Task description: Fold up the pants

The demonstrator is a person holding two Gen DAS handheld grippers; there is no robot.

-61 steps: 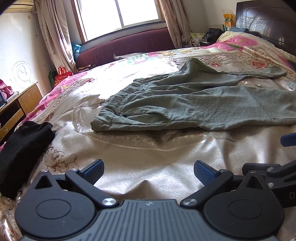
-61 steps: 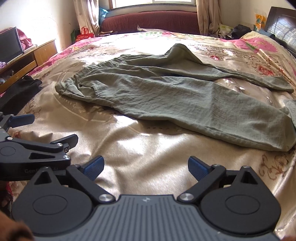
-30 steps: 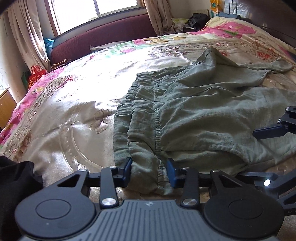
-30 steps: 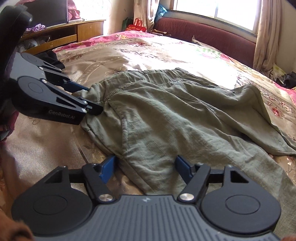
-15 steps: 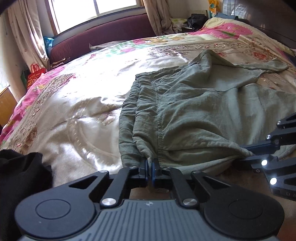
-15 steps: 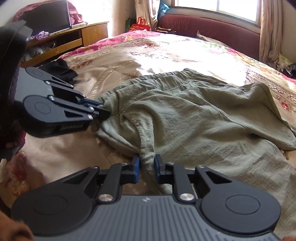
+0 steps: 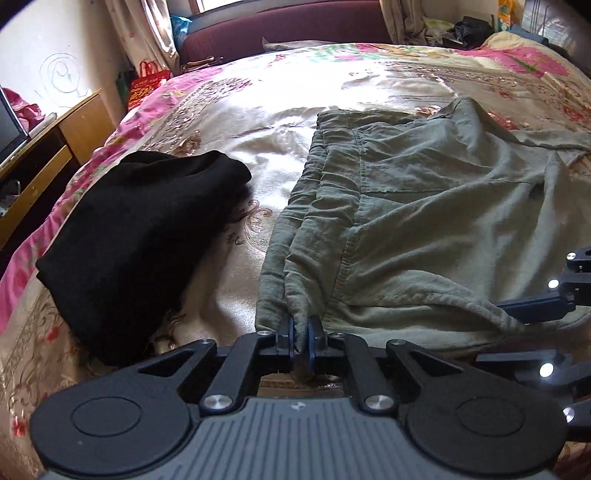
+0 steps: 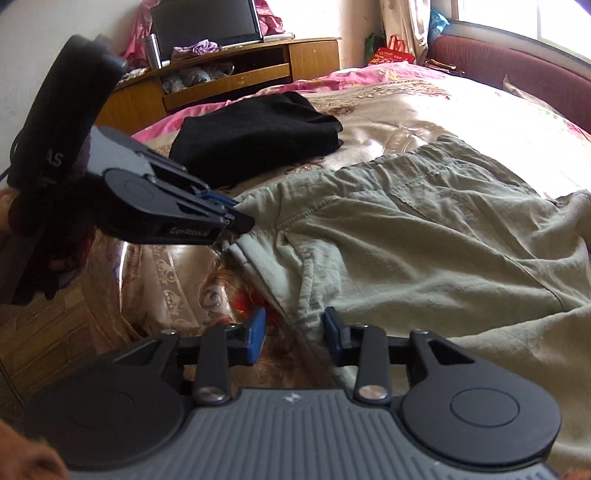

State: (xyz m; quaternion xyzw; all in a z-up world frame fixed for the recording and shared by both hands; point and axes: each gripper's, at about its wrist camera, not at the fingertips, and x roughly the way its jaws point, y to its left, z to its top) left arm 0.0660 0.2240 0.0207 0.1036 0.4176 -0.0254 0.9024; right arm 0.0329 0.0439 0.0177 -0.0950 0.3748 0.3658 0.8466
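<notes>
Green pants (image 7: 424, 221) lie spread on the satin bedspread (image 7: 258, 110), waistband toward me. My left gripper (image 7: 301, 334) is shut on a bunched bit of the waistband at its near corner. The right wrist view shows that left gripper (image 8: 229, 218) from the side, pinching the same corner of the pants (image 8: 424, 240). My right gripper (image 8: 293, 334) is further along the near edge. Its jaws are opening, and a fold of the green cloth hangs loose between the blue pads without being pressed. In the left wrist view the right gripper's fingers (image 7: 535, 306) reach in at the right edge.
A folded black garment (image 7: 140, 240) lies on the bed just left of the pants. A wooden cabinet (image 8: 229, 74) with a dark screen (image 8: 207, 22) stands past the bed's left side. A maroon bench (image 7: 295, 26) runs under the window. Wood floor (image 8: 44, 332) shows below the bed's edge.
Both grippers closed on the near edge of the pants and dragged it left, toward the black garment. The left one still grips; the right one's jaws have since parted.
</notes>
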